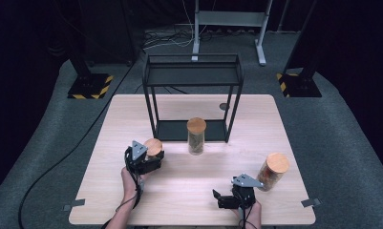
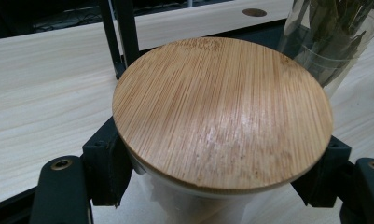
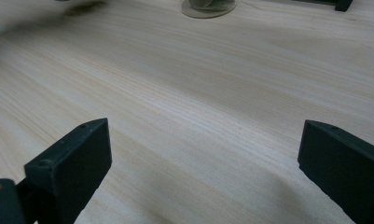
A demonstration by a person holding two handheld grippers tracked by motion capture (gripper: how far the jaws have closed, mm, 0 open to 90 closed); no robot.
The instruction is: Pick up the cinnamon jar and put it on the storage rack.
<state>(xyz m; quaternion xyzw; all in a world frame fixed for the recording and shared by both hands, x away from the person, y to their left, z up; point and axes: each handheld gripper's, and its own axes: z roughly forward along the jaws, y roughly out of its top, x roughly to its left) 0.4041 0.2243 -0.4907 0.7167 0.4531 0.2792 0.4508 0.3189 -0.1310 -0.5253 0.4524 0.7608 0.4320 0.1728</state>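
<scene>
Left gripper clamped on the short jar.
My right fingers gape idle; tilting could loosen its bamboo lid.

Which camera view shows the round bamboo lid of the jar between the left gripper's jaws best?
The left gripper view: the round bamboo lid appears close up, its grain sharp, with a black jaw on each side of the jar beneath it. The high view shows that lid small beside the left gripper. The right gripper view offers bare tabletop and another jar's base.
</scene>
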